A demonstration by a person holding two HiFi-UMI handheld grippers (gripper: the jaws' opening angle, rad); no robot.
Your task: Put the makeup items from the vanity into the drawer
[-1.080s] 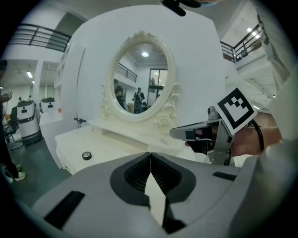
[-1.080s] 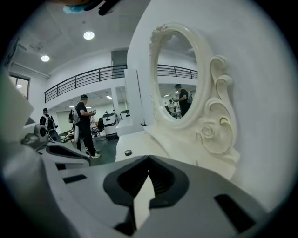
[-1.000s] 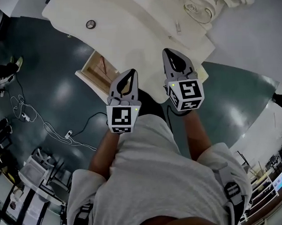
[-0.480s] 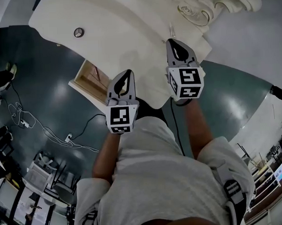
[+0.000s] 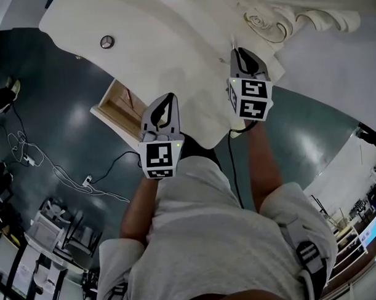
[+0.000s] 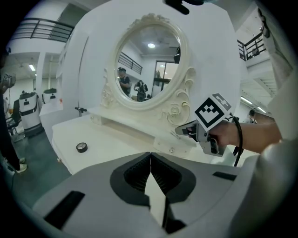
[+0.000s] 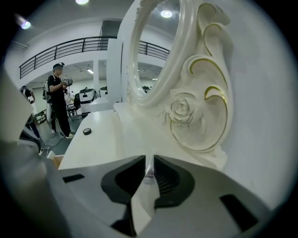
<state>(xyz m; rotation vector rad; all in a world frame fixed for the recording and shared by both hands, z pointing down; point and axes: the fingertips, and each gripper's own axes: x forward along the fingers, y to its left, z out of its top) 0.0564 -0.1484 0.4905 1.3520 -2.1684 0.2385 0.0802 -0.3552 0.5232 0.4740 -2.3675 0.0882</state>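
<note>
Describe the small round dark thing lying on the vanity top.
The round item is small, dark and flat, with a paler ring on its face, perhaps a lidded compact. It lies flat and alone on the cream vanity top, toward its left end in the head view. Only the top touches it.

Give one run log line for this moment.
left gripper: shut, empty | right gripper: jaws just opening, slim clear tube between them | drawer: open | round item: on vanity
</note>
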